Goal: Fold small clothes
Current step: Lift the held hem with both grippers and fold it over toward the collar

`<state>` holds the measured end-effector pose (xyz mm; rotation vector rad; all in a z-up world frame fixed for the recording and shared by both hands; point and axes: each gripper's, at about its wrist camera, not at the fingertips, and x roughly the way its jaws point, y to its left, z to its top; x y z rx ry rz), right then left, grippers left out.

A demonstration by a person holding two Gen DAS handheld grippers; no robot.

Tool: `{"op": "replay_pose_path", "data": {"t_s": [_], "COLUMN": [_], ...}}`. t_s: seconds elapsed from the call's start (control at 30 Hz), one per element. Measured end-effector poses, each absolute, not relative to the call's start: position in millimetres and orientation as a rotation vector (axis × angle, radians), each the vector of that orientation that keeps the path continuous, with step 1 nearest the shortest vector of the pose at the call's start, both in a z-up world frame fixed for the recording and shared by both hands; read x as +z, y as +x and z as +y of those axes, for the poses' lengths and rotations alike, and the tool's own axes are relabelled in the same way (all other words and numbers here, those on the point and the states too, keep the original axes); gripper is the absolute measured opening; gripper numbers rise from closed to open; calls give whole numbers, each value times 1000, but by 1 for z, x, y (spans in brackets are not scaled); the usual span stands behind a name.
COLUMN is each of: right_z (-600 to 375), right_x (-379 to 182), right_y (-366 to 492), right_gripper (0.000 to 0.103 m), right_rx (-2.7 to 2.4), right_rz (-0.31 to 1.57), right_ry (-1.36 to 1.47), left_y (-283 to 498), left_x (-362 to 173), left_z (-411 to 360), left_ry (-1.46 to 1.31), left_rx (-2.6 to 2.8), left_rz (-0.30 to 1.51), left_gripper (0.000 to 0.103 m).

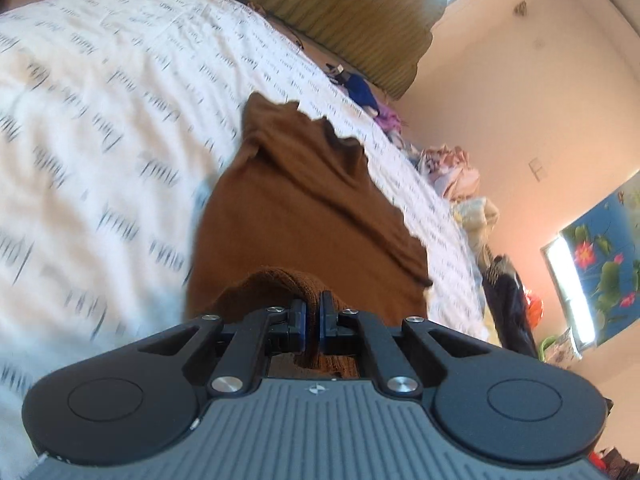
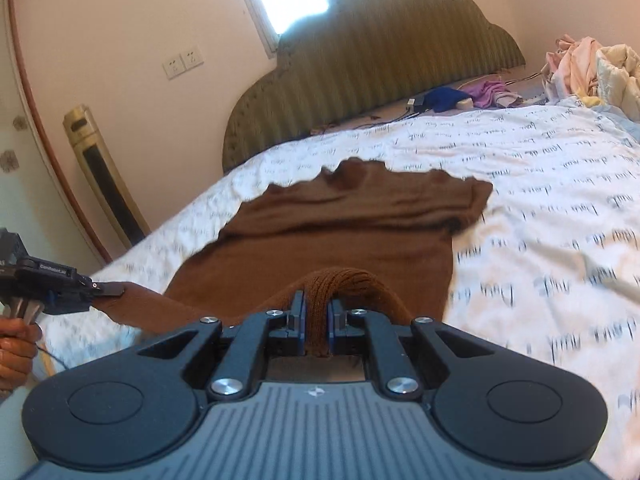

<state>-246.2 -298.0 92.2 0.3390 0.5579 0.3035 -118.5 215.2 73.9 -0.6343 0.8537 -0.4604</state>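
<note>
Lifting: we raise brown knitted top [image 2: 344,232] off white printed bedspread [image 2: 540,184].
Grip: left hand-held gripper [image 1: 313,320], right hand-held gripper [image 2: 316,320] both clamp its near hem.
Next: we'd carry hem toward far edge.

Item: one brown knit garment [image 2: 340,236], ribbed at the near hem, lying spread and creased on the white printed bedcover [image 2: 540,184]. Its near edge at 6 o'clock is raised off the bedcover; the far edge at 12 o'clock lies wavy.

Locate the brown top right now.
The brown top lies spread on the white printed bedsheet, mid-bed below the green headboard; its near edge is pinched by the left gripper and right gripper.
</note>
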Motion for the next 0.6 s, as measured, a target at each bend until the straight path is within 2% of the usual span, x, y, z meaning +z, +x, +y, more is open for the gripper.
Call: {"op": "replay_pose_path", "data": {"t_s": [0.3,0.6], "right_z": [-360,-382], "right_x": [76,42], "right_y": [-89,-3], "right_gripper": [9,9], "right_rx": [320,272], "right_rz": [676,752], "right_ry": [644,731], "left_y": [12,104], "left_x": [66,32], "left_z": [186,171], "left_ry": [-764,-802], "left_rx": [-442,-356], "left_rz": [877,951], "left_gripper": [7,7]}}
